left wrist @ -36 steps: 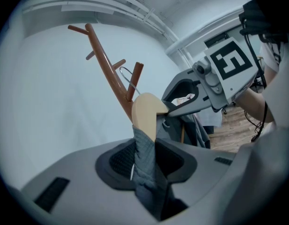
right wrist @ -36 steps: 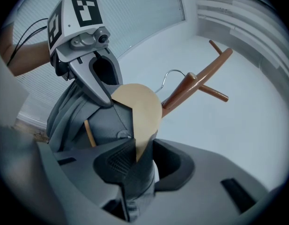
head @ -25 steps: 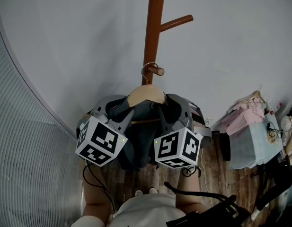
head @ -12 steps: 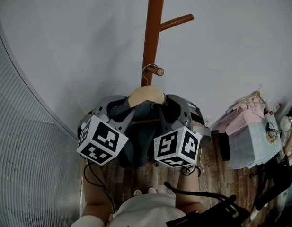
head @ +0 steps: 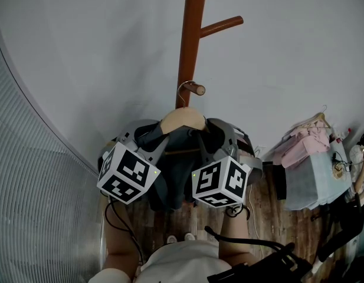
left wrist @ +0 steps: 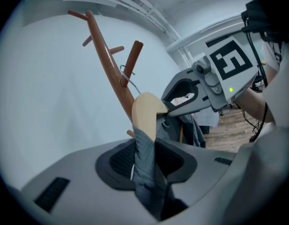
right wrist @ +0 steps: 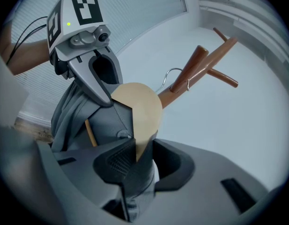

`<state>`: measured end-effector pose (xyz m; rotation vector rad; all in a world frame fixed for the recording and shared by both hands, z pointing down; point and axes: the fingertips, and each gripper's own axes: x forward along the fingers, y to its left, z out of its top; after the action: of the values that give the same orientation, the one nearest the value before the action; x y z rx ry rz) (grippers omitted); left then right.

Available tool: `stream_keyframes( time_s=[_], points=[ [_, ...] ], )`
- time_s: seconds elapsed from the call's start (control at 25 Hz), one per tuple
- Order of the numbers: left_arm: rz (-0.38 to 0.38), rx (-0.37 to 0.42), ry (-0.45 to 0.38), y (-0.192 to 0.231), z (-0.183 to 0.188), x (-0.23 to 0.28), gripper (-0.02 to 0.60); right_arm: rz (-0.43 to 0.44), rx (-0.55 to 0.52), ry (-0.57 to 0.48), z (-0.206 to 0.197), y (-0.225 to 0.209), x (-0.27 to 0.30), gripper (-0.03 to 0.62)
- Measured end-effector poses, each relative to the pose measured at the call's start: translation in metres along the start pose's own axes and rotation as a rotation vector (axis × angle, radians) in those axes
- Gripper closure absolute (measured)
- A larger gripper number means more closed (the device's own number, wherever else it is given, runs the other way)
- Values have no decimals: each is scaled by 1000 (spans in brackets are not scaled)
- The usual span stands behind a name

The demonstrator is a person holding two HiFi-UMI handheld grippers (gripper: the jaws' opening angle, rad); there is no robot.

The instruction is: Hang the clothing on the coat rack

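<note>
Head view: grey jacket (head: 176, 170) sits on a wooden hanger (head: 183, 119), wire hook (head: 183, 88) over a peg (head: 197, 89) of the brown coat rack (head: 190, 28). Left gripper (left wrist: 144, 159) is clamped on one jacket shoulder, right gripper (right wrist: 135, 162) on the other.

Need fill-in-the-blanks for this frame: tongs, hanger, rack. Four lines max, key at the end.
1. The left tongs and the right tongs are each shut on the dark grey ____.
2. It hangs on a light wooden ____.
3. The metal hook is at a peg of the brown coat ____.
4. In the head view, the pink clothes lie on the person's ____ side.

Missing words: garment; hanger; rack; right.
</note>
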<state>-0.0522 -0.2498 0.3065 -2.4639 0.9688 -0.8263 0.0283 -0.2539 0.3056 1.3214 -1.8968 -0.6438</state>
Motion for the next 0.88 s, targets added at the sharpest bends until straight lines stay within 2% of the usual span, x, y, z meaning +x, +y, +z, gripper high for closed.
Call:
stream_keyframes(
  time_s=[0.88],
  points=[
    [-30, -15, 13, 4, -11, 14, 449, 19, -2, 37, -6, 4, 15, 468]
  ],
)
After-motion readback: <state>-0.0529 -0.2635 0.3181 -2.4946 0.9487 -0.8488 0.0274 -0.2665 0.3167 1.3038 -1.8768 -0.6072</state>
